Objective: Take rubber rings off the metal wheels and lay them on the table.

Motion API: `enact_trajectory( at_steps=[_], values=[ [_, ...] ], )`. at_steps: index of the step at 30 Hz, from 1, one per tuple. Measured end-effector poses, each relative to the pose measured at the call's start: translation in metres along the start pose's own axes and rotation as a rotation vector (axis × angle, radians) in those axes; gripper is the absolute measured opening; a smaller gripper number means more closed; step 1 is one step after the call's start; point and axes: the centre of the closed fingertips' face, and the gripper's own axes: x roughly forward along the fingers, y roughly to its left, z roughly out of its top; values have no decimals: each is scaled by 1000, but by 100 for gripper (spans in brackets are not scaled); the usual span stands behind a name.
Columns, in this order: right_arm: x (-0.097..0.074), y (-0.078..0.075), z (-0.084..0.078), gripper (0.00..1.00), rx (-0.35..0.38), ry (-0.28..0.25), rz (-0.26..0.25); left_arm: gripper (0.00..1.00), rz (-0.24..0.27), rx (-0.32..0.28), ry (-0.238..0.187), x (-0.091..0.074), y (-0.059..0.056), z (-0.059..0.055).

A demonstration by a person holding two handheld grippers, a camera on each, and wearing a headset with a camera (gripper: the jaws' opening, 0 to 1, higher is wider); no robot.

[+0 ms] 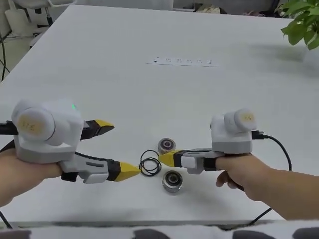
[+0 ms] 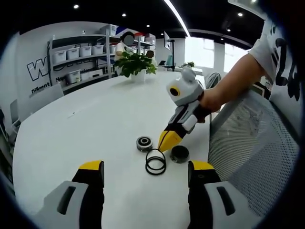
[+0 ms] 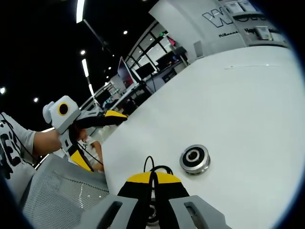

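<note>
1. My right tongs are pressed together. In the right gripper view a thin black strand comes out from between their tips, so I judge them clamped on the edge of the rubber rings.
2. Those rings lie as dark loops flat on the white surface, between the two metal wheels. That is where the task wants them, so I hold low and nearly level to lay the strand down rather than drop it.
3. The far wheel and the near wheel sit just beside the loops, close at hand. Whether either carries a ring I cannot tell.
4. My left tongs are spread wide apart and empty, aimed at the rings from the other side, ready to steady a wheel.
</note>
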Motion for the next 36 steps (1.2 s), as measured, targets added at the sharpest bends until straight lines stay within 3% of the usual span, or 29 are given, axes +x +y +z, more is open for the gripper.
enact_trajectory(
  at_steps=[25, 36],
  values=[
    [2, -10, -12, 1, 3, 46, -44, 69, 0, -7, 19, 0, 0, -5],
    [-2, -9, -9, 4, -5, 40, -48, 69, -6, -3, 24, 1, -2, -3]
  ],
)
